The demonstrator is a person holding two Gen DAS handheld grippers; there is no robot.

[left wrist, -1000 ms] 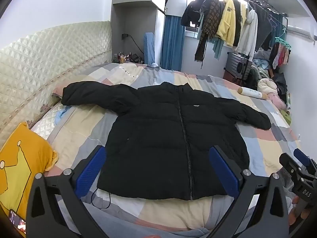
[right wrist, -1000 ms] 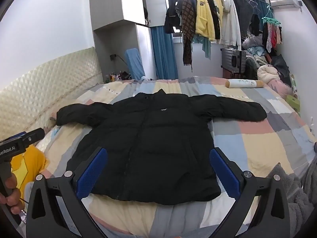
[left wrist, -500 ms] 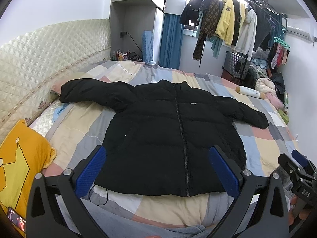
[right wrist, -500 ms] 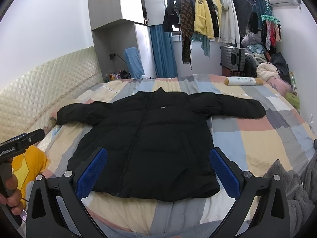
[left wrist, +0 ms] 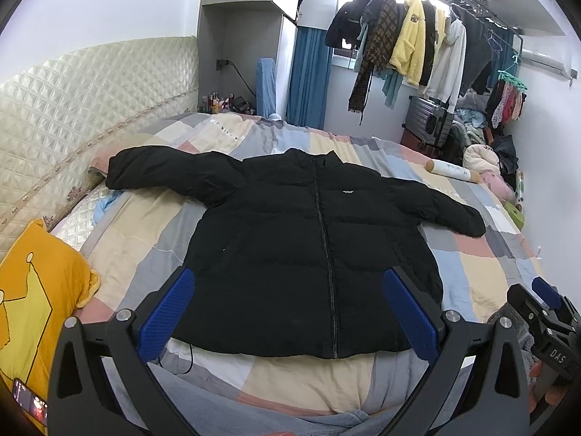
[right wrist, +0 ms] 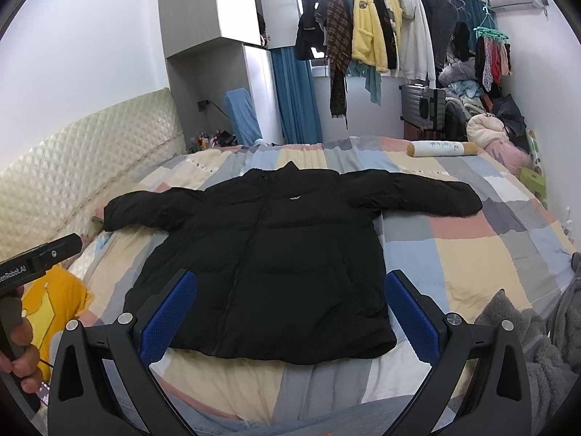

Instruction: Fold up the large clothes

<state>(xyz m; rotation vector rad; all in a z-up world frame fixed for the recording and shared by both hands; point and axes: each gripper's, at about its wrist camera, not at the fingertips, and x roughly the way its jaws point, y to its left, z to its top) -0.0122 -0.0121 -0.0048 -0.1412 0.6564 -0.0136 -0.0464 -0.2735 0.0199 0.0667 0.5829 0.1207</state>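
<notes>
We see a black puffer jacket (left wrist: 316, 254) spread flat, front up and zipped, in the middle of the bed (left wrist: 483, 276), on a patchwork quilt of grey, peach, blue and cream blocks. Its collar points toward 12 o'clock, its hem toward 6 o'clock, and its sleeves (left wrist: 163, 170) reach out toward 10 o'clock and 3 o'clock in the left wrist view.

Our left gripper (left wrist: 290, 312) hangs above the hem edge with its blue pads (left wrist: 165, 314) spread wide, released and holding nothing. Our right gripper (right wrist: 290, 312) sits likewise over the hem, its pads (right wrist: 410, 316) wide apart, grasping nothing; neither touches the jacket.

At 8 o'clock from the jacket lies a yellow pillow (left wrist: 32, 294) beside the quilted cream headboard (left wrist: 90, 91). At 2 o'clock a white cylindrical bolster (right wrist: 441, 148) rests near the bed's far edge. Beyond, around 12 to 1 o'clock, a clothes rail (right wrist: 381, 25) carries hanging garments, a blue curtain (right wrist: 296, 94) beside it, and a grey suitcase (right wrist: 423, 103) below.
</notes>
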